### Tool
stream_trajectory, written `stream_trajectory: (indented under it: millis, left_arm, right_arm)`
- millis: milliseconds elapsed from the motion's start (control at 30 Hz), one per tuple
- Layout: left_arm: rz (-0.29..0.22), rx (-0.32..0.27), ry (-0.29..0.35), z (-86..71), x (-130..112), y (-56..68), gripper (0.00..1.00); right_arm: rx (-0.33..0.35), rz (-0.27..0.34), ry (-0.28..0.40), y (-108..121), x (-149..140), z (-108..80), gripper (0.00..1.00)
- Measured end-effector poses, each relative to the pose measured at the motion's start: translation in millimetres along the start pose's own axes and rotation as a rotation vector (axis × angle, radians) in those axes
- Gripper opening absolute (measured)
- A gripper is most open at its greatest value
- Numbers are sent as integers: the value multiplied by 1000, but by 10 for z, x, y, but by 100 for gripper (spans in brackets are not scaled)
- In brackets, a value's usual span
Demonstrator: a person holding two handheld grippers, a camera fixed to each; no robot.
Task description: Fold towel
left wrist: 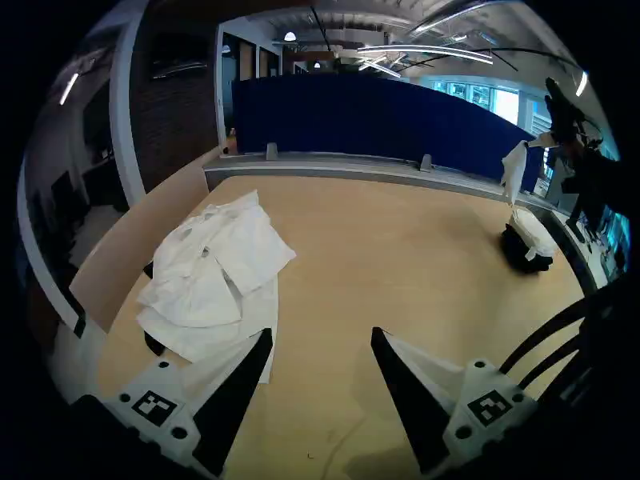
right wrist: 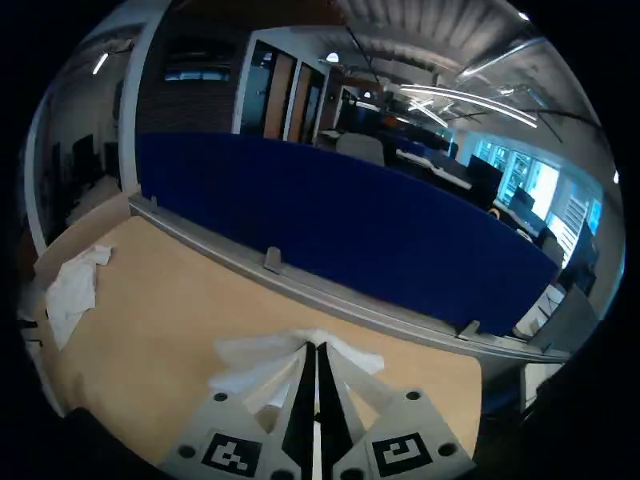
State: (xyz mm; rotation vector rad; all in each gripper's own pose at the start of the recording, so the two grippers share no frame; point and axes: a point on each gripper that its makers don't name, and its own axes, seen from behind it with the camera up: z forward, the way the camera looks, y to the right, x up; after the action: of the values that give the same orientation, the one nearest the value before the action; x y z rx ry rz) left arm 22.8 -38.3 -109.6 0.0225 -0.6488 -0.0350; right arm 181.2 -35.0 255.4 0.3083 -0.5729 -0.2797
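**Right gripper [right wrist: 317, 347] clenched on a towel [right wrist: 254, 354], no fold made yet**

We see the towel as a thin white cloth, bunched and creased where the two fingers press together on it. In the right gripper view it spills to either side of the closed tips, over the table [right wrist: 160, 336]. In the left gripper view what seems to be the same towel hangs limp at the far right. It is one rumpled strip with no flat layer or squared edge, so we judge the task barely begun. The cloth is picked up, and spreading, folding and smoothing are all left.

Our left gripper [left wrist: 322, 331] is released, its black wedge fingers wide apart over bare tabletop, holding nothing. Just to its left lies a heap of white towels [left wrist: 216, 268], soft, crumpled and overlapping, none of them folded. At the far right a dark container [left wrist: 520, 254] sits with white cloth on top; we cannot tell what it is.

The table is smooth pale wood with a grey rail [left wrist: 336, 166] along its far edge. Behind that stands a blue partition [left wrist: 360, 112] that looks fabric-covered.
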Motion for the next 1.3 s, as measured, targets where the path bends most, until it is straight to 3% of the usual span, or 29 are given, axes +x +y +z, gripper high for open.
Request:
stream_trajectory:
  millis: [300,800,1100,1300]
  left_arm:
    - [15,-15,-3,76,21,77,92]
    - [46,-52,0,124,126,225,92]
    - [65,-65,-4,117,112,324,92]
    - [71,-63,-7,116,116,341,92]
  right_arm:
    - [-9,35,-17,57,-332,-156,1]
    - [-69,162,-62,303,-1297,-721,1]
    - [-108,257,-175,326,-2210,-747,1]
    - [-137,323,-205,381,-2511,-702,1]
